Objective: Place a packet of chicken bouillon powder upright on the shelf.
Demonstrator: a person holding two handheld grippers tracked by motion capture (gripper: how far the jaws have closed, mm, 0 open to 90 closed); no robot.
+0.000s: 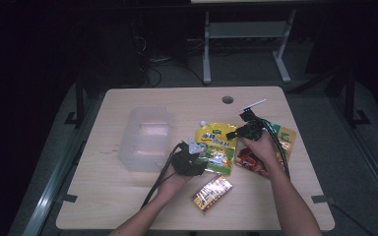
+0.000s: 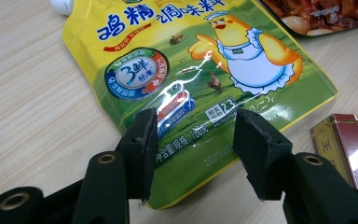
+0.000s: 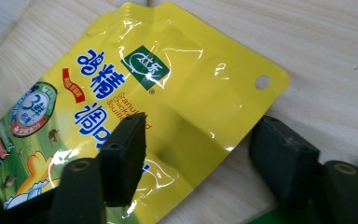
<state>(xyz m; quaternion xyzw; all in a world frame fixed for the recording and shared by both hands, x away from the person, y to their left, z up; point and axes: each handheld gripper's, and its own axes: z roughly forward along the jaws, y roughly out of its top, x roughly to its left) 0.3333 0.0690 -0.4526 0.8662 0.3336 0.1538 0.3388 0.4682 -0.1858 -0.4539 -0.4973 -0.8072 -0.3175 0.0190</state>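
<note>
Desk [image 1: 128, 206] carries a clear plastic bin [image 1: 145, 140] at left, looking empty, so I'd judge packing hasn't started: nothing is in it yet. To its right lie the items, all flat on the wood: yellow chicken-bouillon pouch [image 1: 217, 147] in the middle, a red snack bag [image 1: 250, 160] and a green-edged bag [image 1: 284, 137] partly under the right hand, and a small red-gold box [image 1: 212, 191] nearest the person. Both tools are down on the yellow pouch [image 2: 200, 74], which looks like the first pick. Left tool [image 2: 193, 154] straddles the pouch's bottom edge, jaws part-spread with the foil between the pads; no pinch visible, pads look clear of the film. Right tool [image 3: 205, 154] sits at the pouch's [image 3: 168, 107] top corner near the hang hole, jaws spread, one pad over the foil and the other on bare wood beside the edge. Probably left to do: close on the pouch, lift, move to the bin, then the other three items.
</note>
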